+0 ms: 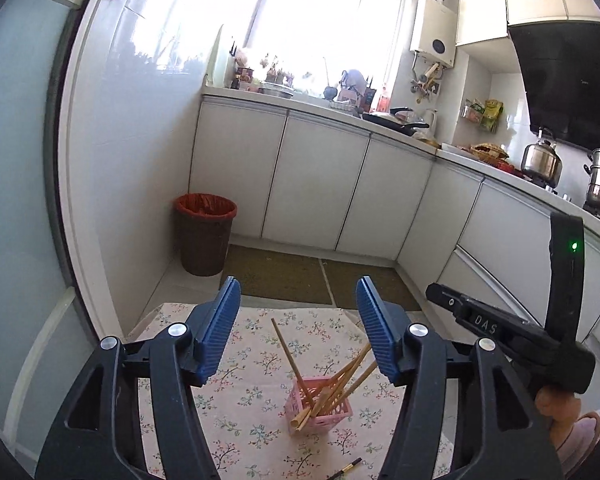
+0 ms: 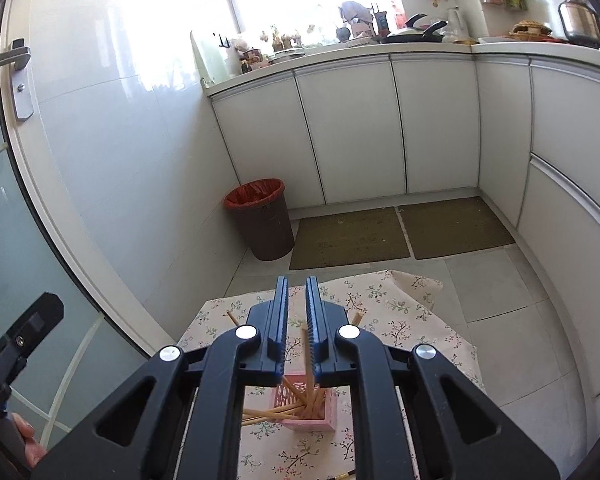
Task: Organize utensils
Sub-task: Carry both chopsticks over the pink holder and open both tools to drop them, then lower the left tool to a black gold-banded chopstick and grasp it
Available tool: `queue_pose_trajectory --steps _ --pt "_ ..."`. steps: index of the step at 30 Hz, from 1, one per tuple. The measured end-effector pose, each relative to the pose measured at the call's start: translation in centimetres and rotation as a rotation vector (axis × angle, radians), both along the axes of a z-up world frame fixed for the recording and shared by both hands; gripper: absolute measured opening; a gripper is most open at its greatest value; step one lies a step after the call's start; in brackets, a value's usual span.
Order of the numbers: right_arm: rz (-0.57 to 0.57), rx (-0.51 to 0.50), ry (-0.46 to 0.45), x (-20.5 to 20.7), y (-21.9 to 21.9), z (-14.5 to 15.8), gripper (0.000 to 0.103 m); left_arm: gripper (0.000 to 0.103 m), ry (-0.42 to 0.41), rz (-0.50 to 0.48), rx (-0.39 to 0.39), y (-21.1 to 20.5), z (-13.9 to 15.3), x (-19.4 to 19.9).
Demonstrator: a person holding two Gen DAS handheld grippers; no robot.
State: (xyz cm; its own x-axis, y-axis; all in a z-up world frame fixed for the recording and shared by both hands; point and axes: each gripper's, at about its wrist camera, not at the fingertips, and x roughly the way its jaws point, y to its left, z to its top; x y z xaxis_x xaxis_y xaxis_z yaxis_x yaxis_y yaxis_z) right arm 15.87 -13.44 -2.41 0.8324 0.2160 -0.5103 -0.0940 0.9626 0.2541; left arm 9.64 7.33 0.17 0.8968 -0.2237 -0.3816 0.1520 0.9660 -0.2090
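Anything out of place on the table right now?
Yes. One dark chopstick lies flat on the floral tablecloth near its front edge, outside the pink basket. The wooden chopsticks in the basket splay at messy angles, and a couple poke out through its lower side.

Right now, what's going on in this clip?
A person holds a gripper in each hand above a floral tablecloth and is sorting chopsticks. Several wooden chopsticks already stand leaning in a pink basket. The left gripper hovers with jaws wide open and empty. The right gripper has its jaws nearly closed above the basket. One dark chopstick lies on the cloth.
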Motion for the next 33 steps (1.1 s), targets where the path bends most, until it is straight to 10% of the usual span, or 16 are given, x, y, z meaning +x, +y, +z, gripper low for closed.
queue_pose_trajectory --steps 6,22,33 --pt "-0.026 -0.050 -0.052 -3.1 -0.9 2.1 0.012 0.064 0.000 -0.007 0.007 -0.5 1.0 -1.3" --pt "-0.186 -0.058 0.003 -11.8 -5.1 -1.1 0.085 0.088 0.061 -0.132 0.195 -6.8 -1.3 -4.6" --pt "-0.315 -0.170 0.032 -15.9 -7.4 -6.8 0.095 0.096 0.206 -0.235 0.261 -9.5 -6.1 -4.0"
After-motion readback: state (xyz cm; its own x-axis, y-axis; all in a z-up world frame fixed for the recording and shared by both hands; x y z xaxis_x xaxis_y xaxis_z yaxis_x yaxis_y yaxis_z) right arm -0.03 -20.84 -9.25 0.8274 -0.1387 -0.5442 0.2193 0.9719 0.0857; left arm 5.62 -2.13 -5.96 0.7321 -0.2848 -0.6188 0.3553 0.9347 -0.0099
